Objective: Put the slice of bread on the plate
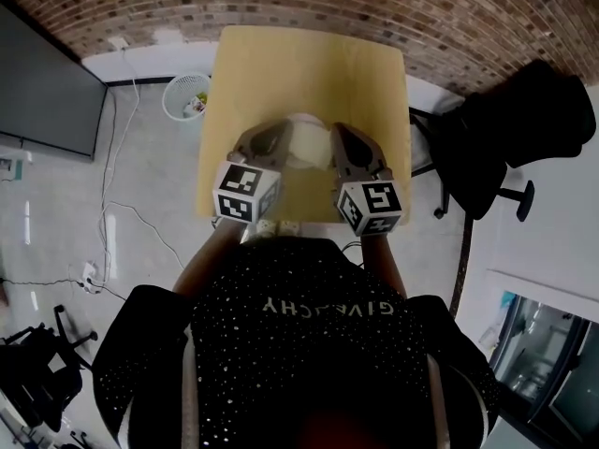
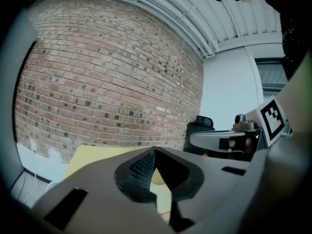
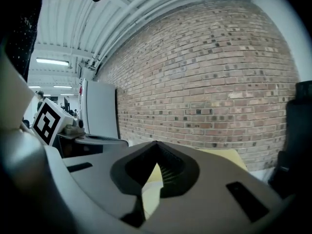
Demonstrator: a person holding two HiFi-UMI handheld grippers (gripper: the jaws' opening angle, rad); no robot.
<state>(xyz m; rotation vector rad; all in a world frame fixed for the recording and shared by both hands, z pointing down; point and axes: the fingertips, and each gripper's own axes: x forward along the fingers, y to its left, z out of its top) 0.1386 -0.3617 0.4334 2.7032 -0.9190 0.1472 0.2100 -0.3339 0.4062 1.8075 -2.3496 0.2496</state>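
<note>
Both jaws shut, empty: left gripper (image 2: 155,152) and right gripper (image 3: 156,145) hover over bench (image 1: 309,64). White plate (image 1: 306,127) sits between them. Bread can't be made out, so progress unclear.

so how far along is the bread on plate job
Done: unclear. A pale round thing, likely the white plate, sits on the yellow wooden table, partly hidden; no bread can be made out. In hand: nothing; left gripper and right gripper are shut, empty, aimed at the red brick wall. Left: confirm bread placement.
</note>
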